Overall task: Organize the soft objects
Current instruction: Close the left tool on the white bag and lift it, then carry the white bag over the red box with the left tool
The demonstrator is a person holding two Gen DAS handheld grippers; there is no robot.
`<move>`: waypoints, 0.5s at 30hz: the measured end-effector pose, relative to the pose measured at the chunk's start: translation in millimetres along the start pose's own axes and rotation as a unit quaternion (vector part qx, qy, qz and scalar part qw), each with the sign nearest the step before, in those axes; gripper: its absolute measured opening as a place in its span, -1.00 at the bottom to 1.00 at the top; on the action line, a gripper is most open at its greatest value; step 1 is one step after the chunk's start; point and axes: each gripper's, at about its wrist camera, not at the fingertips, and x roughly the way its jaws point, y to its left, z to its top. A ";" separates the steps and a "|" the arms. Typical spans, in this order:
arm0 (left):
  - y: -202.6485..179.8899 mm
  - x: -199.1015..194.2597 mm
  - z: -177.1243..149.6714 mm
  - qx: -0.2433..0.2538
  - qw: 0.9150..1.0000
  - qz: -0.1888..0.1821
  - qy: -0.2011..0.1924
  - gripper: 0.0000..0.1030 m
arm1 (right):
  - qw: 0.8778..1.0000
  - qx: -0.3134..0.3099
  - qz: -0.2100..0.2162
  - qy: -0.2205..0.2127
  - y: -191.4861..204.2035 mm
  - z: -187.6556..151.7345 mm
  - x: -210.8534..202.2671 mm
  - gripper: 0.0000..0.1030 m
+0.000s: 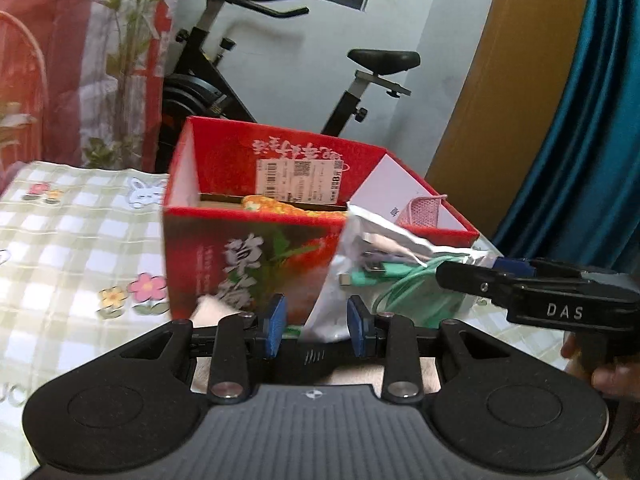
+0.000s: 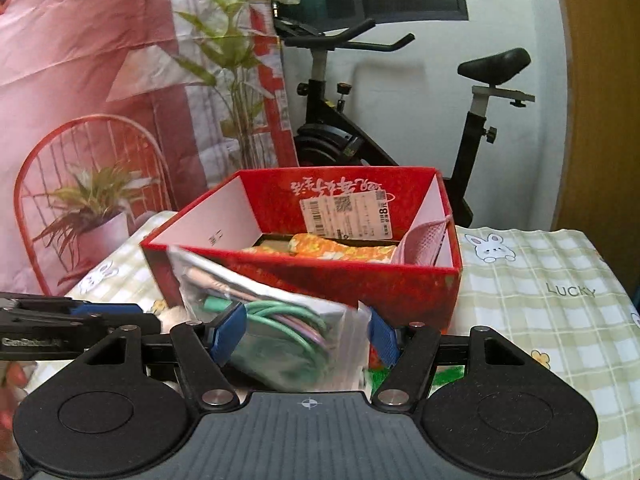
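Observation:
A red cardboard box (image 1: 256, 236) (image 2: 360, 280) stands open on the checked tablecloth. Inside lie an orange patterned cloth (image 2: 344, 250) (image 1: 272, 205) and a pink mesh pouch (image 2: 424, 242) (image 1: 424, 210). A clear plastic bag of green and pink cables (image 2: 280, 328) (image 1: 396, 268) sits between the pads of my right gripper (image 2: 302, 334), in front of the box; the jaws stand wide and do not visibly pinch it. My left gripper (image 1: 316, 330) is open and empty, close to the box's front wall. The right gripper also shows in the left wrist view (image 1: 500, 276).
The checked tablecloth (image 2: 540, 304) (image 1: 72, 240) has rabbit and flower prints. A white soft item (image 1: 212, 308) lies at the box's front left corner. An exercise bike (image 2: 400, 120) stands behind the table, a printed backdrop at the left and a blue curtain (image 1: 580, 120) at the right.

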 end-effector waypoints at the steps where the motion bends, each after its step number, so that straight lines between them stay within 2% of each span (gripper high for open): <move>1: 1.2 6.2 1.5 -0.003 1.000 -0.007 0.006 -0.32 | 1.000 0.003 -0.001 0.003 -2.5 0.9 4.1 0.22; 3: 2.3 19.4 4.0 -0.002 1.000 -0.021 0.023 -0.32 | 1.000 0.009 -0.002 0.010 -8.1 0.0 12.5 0.21; 7: 1.9 38.1 3.6 0.013 0.999 -0.017 0.041 -0.32 | 0.999 0.026 -0.002 0.020 -18.6 -8.4 24.2 0.21; 11: 7.1 43.4 6.5 0.004 0.998 -0.037 0.045 -0.32 | 0.998 0.053 0.002 0.029 -31.9 -19.0 27.8 0.22; 15: 2.4 49.2 14.2 0.022 0.997 -0.050 0.049 -0.31 | 0.996 0.081 0.008 0.041 -41.7 -31.1 29.4 0.23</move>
